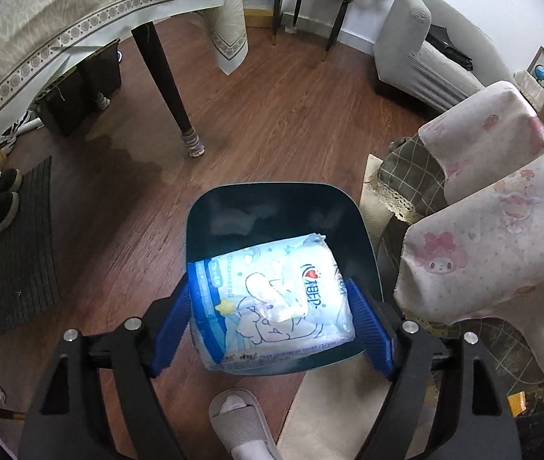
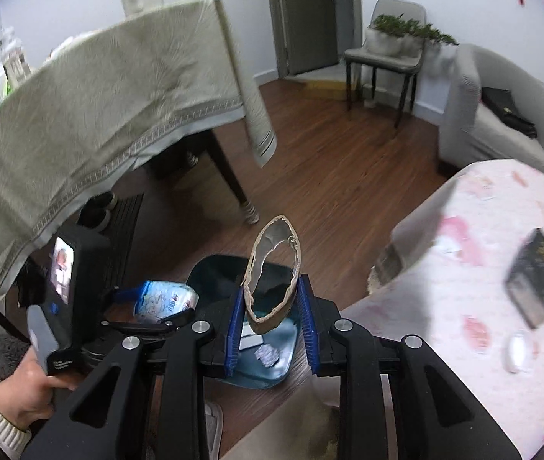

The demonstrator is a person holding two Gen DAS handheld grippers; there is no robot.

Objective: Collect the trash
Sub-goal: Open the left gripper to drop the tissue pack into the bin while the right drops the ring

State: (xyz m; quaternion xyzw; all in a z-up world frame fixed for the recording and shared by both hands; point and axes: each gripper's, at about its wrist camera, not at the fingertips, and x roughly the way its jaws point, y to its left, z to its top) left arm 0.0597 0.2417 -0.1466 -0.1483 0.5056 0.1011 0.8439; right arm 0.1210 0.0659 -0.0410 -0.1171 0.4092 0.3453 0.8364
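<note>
Two pieces of trash are in hand, both poised over the bin. The left gripper (image 1: 272,326) is clenched on a blue-and-white wet-wipe packet (image 1: 272,299), its blue pads (image 1: 371,329) pressing the packet's two sides; the packet hangs directly over the open mouth of the dark teal trash bin (image 1: 364,237) on the wood floor (image 1: 272,115). The right gripper (image 2: 270,322) grips a squashed cardboard tube (image 2: 272,272) upright between its pads, also above the bin (image 2: 210,268), where scraps of paper (image 2: 268,354) already lie. This looks like the dropping step. Next, each claw likely needs to spread its fingers while centred over the opening, so nothing lands on the floor or the pink-patterned cloth (image 1: 502,230) just beside.
</note>
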